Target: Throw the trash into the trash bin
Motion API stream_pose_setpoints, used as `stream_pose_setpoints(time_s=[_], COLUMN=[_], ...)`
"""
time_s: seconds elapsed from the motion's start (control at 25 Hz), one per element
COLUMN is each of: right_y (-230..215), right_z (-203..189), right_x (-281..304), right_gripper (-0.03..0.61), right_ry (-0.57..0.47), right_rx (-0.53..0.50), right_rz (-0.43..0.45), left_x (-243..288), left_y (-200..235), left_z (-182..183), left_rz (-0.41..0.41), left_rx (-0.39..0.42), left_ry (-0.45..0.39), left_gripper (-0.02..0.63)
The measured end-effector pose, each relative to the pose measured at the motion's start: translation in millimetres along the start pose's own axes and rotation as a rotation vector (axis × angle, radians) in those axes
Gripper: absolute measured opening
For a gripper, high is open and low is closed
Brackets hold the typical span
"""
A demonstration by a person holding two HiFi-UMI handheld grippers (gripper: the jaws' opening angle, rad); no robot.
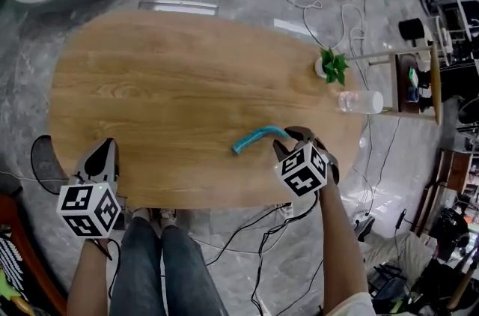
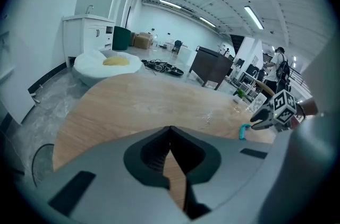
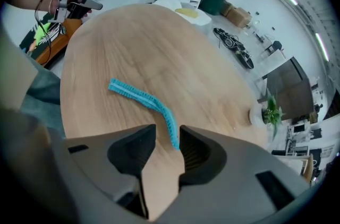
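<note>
My right claw point(image 1: 290, 141) points steeply down at the table point(image 1: 172, 97) with its jaws part-way apart. In the right gripper view the near end of the blue pleated strip point(image 3: 142, 100) sits in the gap between them, close against one pad. I can't tell whether it touches that pad; the other pad stands clear of it. The rest of the strip runs away from the claw, flat on the bare wood. In the head view the marker cube covers most of that claw, so the strip's end at the jaws is hidden there.

My left claw point(image 2: 170, 135) hangs over the near table edge, well apart from the strip. Its tips are together with nothing between them, and only wood shows through the slit behind them.

Beyond the right claw, near the far edge, are a small potted plant point(image 1: 332, 67) and a clear bottle point(image 1: 360, 101). I can't tell whether the bottle stands or lies. Far past the left claw, by a white cabinet, a dark green tub point(image 2: 121, 37) is too small to identify.
</note>
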State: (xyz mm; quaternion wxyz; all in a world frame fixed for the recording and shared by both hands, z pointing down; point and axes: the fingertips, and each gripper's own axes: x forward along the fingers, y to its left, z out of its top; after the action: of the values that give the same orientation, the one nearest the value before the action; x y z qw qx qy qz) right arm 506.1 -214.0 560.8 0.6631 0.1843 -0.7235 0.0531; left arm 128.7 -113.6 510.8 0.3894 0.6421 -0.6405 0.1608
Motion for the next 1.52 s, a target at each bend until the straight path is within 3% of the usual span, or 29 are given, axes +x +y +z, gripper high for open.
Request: stream_pose_setpoints(time_s=[0.36, 0.84, 1.28, 1.52], right_y=[-2.1, -7.2, -8.7, -8.6], right_z=[7.9, 8.1, 21.4, 49.8], right_x=[12.4, 19.6, 4.4, -14.4], right_gripper=[0.123, 0.025, 0.015, 0.015], right_ry=[0.035, 0.057, 0.040, 0.012], right_rx=[-0.026, -0.022, -0.005, -0.038], right_rz=[0.039, 0.032, 0.037, 0.036], left_x=[-0.9, 2.4, 1.9, -10.0], left_y=[9.1, 12.9, 21.5, 35.0], left_z=[0.8, -0.2, 12.7, 16.9], left_rz=[0.017, 0.015, 0.009, 0.024], left_rx=[-0.015, -0.026, -0.036, -0.063], left_ry=[-0.006, -0.010, -0.028, -0.048], left_gripper=[-0.009, -0.009, -0.009, -0.009])
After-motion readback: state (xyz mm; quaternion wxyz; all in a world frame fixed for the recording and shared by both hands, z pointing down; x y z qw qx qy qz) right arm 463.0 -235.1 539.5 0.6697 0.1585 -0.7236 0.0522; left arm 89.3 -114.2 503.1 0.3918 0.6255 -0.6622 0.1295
